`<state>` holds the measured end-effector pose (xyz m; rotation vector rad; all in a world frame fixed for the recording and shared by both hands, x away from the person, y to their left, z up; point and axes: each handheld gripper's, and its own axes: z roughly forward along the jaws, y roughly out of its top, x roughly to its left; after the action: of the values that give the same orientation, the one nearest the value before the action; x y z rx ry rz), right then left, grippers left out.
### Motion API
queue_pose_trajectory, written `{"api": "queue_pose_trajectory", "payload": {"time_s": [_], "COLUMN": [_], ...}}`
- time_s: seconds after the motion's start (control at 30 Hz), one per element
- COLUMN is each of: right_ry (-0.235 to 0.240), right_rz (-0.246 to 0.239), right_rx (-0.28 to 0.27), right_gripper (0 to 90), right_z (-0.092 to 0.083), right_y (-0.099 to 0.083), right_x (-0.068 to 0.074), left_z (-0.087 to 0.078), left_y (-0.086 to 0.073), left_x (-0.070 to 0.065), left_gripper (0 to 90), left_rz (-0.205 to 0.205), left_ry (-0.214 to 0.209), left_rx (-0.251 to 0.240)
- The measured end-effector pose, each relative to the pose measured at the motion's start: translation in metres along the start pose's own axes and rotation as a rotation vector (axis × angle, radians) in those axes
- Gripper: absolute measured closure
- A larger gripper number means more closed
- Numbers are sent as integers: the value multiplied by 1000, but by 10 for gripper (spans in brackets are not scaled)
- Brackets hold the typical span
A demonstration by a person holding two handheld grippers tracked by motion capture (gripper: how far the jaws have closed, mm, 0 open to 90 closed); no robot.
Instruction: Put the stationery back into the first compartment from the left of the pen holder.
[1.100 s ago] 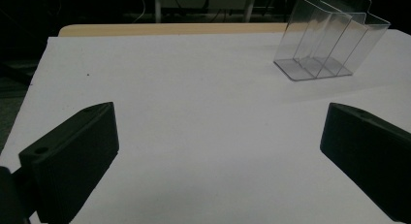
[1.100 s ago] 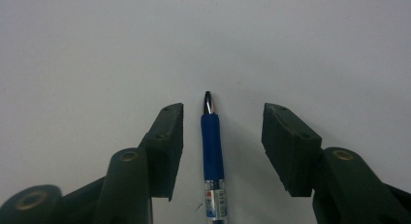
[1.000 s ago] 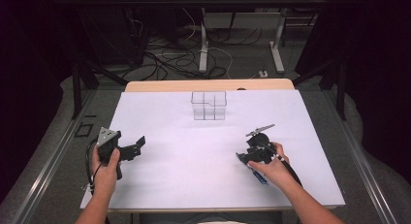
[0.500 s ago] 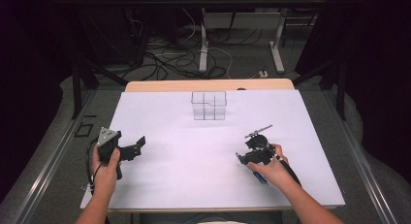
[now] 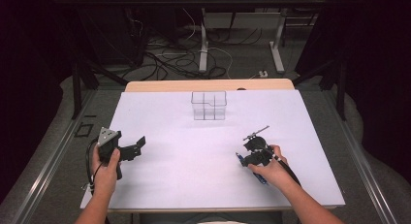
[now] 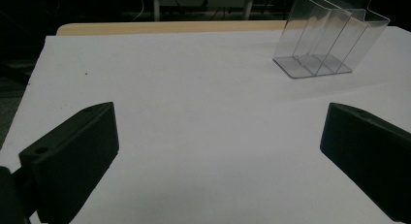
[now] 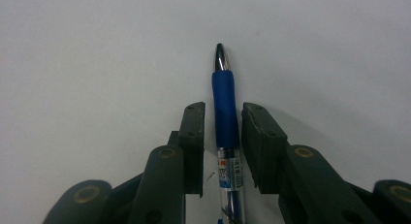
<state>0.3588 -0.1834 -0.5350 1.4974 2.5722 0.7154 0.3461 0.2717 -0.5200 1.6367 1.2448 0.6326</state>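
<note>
Closing in around the blue pen (image 7: 225, 112), the right gripper (image 7: 223, 132) is still gapped from it, nearing a pickup, while the left gripper (image 6: 218, 151) is idling wide apart.

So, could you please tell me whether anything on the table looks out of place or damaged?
Nothing stands out. The clear divided organizer stands upright at the far side of the white table, and the blue pen lies flat between the right tongs, intact. The left tongs are open over bare surface.

A white table (image 5: 194, 185) carries a clear divided holder (image 5: 209, 105), a blue pen (image 7: 226, 117) lying near its front
</note>
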Motion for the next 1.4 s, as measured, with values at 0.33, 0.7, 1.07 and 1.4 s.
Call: {"api": "queue_pose_trajectory", "payload": {"time_s": [0.33, 0.7, 1.07, 1.4], "right_ry": [-14, -24, 4, -6], "right_rz": [-15, -15, -4, -26], "right_rx": [35, 34, 9, 15], "right_gripper": [740, 784, 791, 796], "right_z": [-2, -2, -2, -2], "right_y": [0, -1, -3, -3], "right_x": [1, 0, -3, -5], "left_z": [0, 0, 0, 0], "left_y": [0, 0, 0, 0], "left_x": [0, 0, 0, 0], "left_gripper": [3, 3, 3, 3], "left_rz": [-1, 0, -1, 1], "left_ry": [0, 0, 0, 1], "left_rx": [-1, 1, 2, 5]}}
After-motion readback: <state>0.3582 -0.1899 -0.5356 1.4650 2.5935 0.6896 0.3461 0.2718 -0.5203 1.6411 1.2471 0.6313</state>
